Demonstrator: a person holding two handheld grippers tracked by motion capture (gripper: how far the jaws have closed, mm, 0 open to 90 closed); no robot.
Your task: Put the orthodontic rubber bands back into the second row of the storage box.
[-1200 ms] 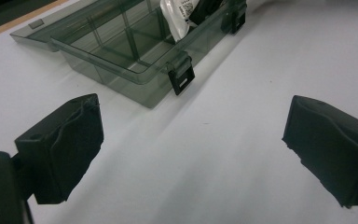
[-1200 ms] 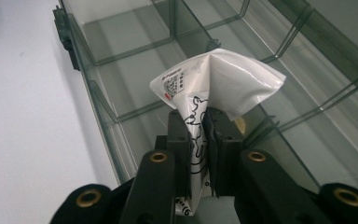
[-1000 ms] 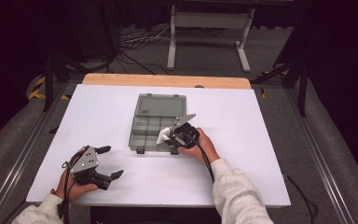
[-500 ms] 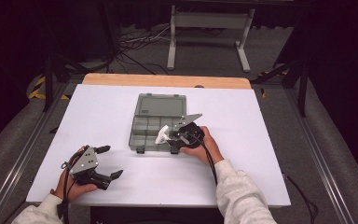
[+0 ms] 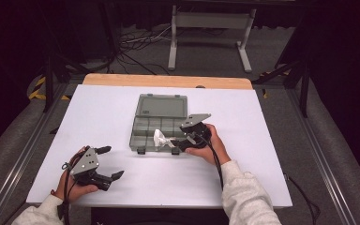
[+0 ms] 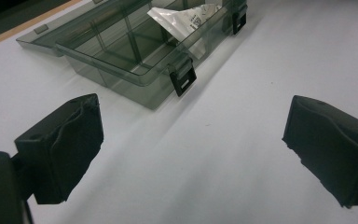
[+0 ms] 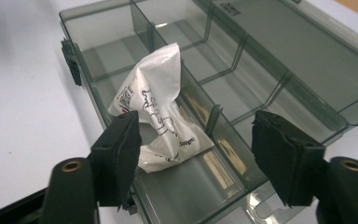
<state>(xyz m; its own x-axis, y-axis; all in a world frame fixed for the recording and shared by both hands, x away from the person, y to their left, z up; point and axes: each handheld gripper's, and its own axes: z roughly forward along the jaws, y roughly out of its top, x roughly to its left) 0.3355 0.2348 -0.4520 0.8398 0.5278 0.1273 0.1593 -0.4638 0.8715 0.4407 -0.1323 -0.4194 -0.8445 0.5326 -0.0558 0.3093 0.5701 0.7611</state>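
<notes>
The crumpled white plastic packet with black printing [image 7: 161, 114] sits in a front compartment of the smoke-grey transparent plastic organiser box [image 7: 279, 70], slumped against one of the dividers, with its upper corner standing above the box rim. In the high view the packet [image 5: 160, 138] lies at the near edge of the box [image 5: 159, 123], whose lid is folded open away from the person.

The right gripper [image 7: 196, 154] hovers at that near edge with its jaws parted; the left jaw stands just beside the packet's lower edge, the right jaw well off over the neighbouring compartment. It grasps nothing. Whether the left pad actually touches the plastic is hard to tell.

The step in hand looks like settling the packet into its compartment. To do it well, the packet should be nudged down from its raised corner so it drops fully below the rim, away from the divider, or the lid may not shut. Keep the jaws clear of the thin dividers and the front latches [image 6: 182, 79], and press gently, since the light box could slide on the white table [image 5: 98, 108].

The left gripper [image 5: 107, 164] rests near the table's front left corner, well apart from the box, jaws spread wide and empty; it could steady the box if it shifts.
</notes>
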